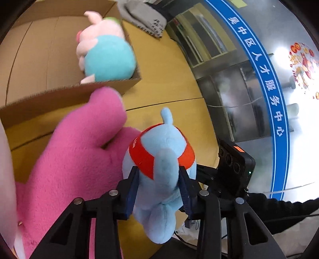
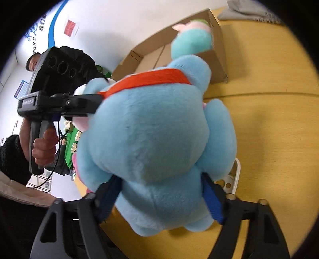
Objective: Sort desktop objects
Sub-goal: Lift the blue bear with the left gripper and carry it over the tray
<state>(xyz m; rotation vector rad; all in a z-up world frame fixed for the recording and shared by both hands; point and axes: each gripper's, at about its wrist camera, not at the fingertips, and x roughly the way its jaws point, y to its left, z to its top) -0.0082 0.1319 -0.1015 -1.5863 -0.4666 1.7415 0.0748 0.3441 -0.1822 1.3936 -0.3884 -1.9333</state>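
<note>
A light blue plush toy with a red-orange band point(image 1: 159, 159) is held by both grippers above the yellow table. My left gripper point(image 1: 158, 179) is shut on one narrow end of it. My right gripper point(image 2: 161, 191) is shut on its wide lower body point(image 2: 151, 139). The left gripper's body also shows in the right wrist view point(image 2: 59, 99), reaching the toy from the left. A pink and teal plush point(image 1: 103, 51) lies in the cardboard box point(image 1: 59, 95); it also shows in the right wrist view point(image 2: 191, 37).
A large pink plush point(image 1: 75, 159) lies against the box's near wall. Grey cloth point(image 1: 143, 16) lies at the table's far edge. A white perforated basket point(image 2: 233, 177) shows under the blue toy. A glass wall stands to the right.
</note>
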